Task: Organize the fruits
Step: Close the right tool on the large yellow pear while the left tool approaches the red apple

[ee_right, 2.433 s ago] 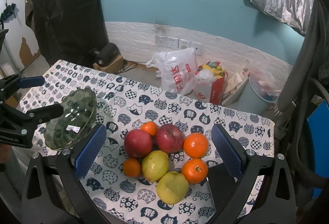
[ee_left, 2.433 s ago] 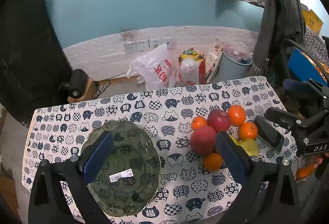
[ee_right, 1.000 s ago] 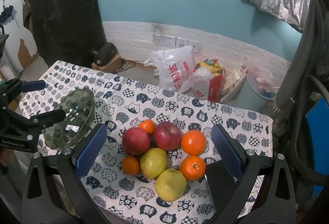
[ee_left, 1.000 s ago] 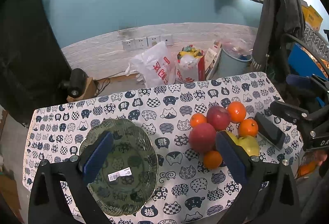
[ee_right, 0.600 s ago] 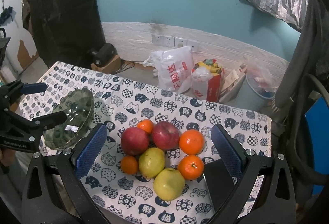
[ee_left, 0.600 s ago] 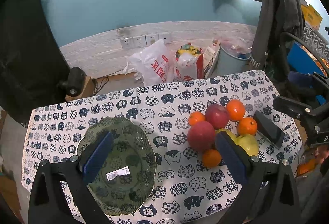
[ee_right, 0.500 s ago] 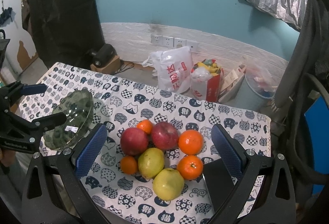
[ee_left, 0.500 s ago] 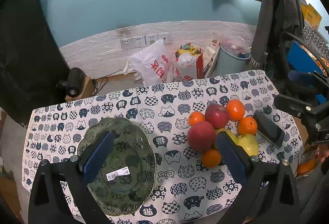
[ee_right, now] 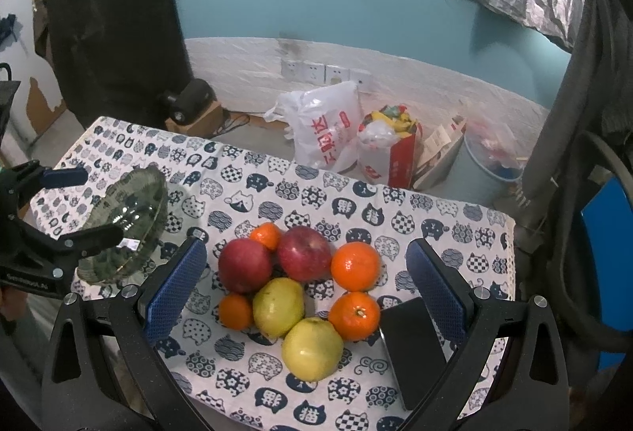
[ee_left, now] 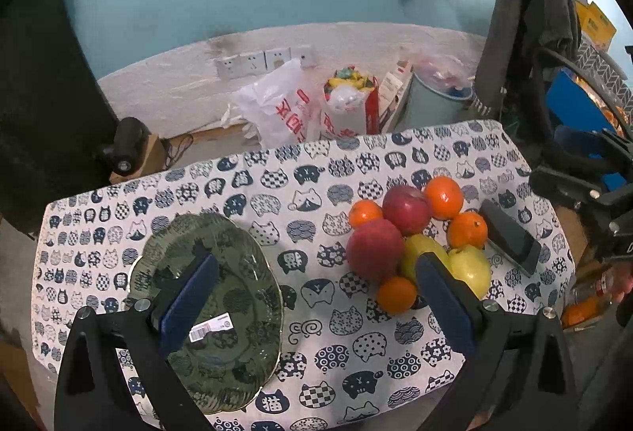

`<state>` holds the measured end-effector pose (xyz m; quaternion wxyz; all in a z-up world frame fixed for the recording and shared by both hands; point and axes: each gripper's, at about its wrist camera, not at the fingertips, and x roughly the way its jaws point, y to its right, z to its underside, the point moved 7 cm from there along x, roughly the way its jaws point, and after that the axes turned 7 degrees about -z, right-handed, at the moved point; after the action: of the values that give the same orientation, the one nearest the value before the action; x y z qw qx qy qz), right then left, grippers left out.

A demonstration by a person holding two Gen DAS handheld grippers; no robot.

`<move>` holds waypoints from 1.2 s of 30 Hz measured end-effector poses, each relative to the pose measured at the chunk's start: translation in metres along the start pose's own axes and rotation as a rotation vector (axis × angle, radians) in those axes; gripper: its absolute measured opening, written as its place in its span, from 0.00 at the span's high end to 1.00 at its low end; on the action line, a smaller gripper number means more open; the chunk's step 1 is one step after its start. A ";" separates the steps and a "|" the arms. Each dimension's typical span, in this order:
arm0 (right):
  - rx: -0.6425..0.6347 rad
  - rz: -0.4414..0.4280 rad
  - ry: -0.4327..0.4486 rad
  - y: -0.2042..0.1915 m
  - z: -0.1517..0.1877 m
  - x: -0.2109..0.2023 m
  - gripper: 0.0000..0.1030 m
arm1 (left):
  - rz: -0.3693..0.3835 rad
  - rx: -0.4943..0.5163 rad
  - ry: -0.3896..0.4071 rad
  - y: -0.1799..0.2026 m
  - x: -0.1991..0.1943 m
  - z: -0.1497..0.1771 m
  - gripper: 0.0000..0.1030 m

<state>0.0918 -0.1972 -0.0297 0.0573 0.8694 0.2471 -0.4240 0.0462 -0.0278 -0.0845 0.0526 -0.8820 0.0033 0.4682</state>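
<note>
Open cloth in the middle, fruit crowding the right side

Between the green glass plate [ee_left: 221, 296] and the fruit cluster [ee_right: 294, 282] runs a bare strip of counter [ee_left: 308, 201], and the cloth behind both, toward the far edge, is also free. The cluster packs two red apples, two yellow-green fruits and four oranges touching one another, leaving no gaps to enter from the side; from above they are uncovered. A dark phone [ee_right: 415, 348] lies just beside the cluster on its right, narrowing that flank. The left gripper [ee_right: 81, 201] hangs over the plate with jaws spread, partly blocking the way down to it.
</note>
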 end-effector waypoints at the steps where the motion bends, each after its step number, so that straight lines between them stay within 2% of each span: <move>1: 0.005 0.003 -0.007 0.003 0.001 0.002 0.03 | 0.003 0.003 -0.008 0.002 0.003 0.000 0.02; 11: 0.051 0.027 -0.077 0.028 0.021 0.020 0.03 | 0.049 0.010 -0.104 0.019 0.041 0.004 0.02; 25: 0.171 -0.023 -0.300 0.046 0.095 0.072 0.04 | 0.078 0.102 -0.219 0.046 0.088 0.038 0.02; 36: 0.166 -0.032 -0.437 0.037 0.135 0.106 0.07 | 0.093 0.138 -0.265 0.061 0.106 0.054 0.02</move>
<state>0.0690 -0.2311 -0.2003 0.0310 0.7548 0.2071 -0.6216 0.0573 -0.0784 -0.2075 0.0911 -0.8056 0.0694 0.5813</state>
